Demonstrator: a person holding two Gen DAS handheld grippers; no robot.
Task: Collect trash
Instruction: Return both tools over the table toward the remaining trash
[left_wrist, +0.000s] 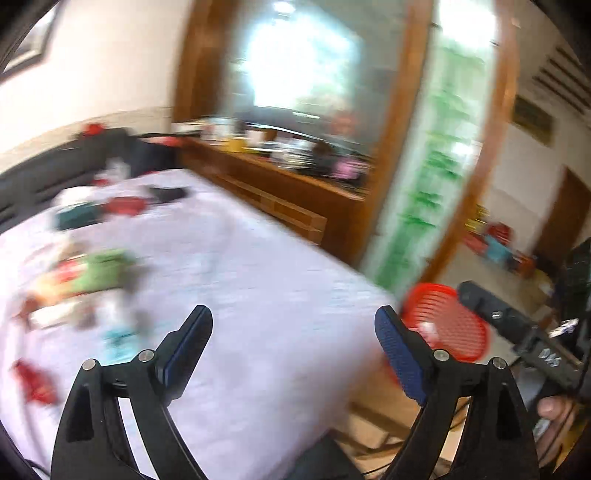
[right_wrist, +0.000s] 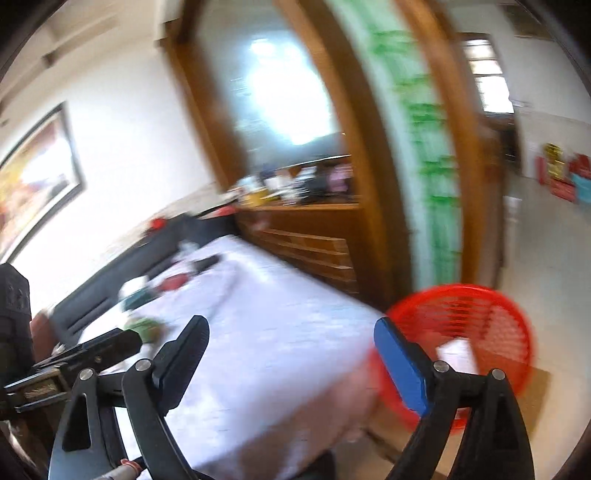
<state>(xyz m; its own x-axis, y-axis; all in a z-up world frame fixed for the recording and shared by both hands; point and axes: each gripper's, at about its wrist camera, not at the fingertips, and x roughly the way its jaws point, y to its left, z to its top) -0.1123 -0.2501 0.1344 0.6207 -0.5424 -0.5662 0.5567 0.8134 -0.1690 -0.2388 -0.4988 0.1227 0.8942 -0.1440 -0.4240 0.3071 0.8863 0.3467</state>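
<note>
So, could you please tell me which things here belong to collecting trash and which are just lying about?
Belongs to the job:
- colourful blurred wrappers on the white-sheeted bed
- round red plastic mesh basket
- open left tongs, open right tongs

Just lying about:
- cluttered brown wooden dresser
- framed picture

one red slatted plastic basket (right_wrist: 476, 332), lower right of the right wrist frame, with one pale scrap inside it. one table under a white cloth (left_wrist: 258, 266). one scatter of wrappers (left_wrist: 85, 280) at the left of the left wrist frame; blur prevents an exact count, though at least one green, several red and one teal piece are distinguishable. one framed picture (right_wrist: 37, 177) at left. two grippers, each with two fingers.
</note>
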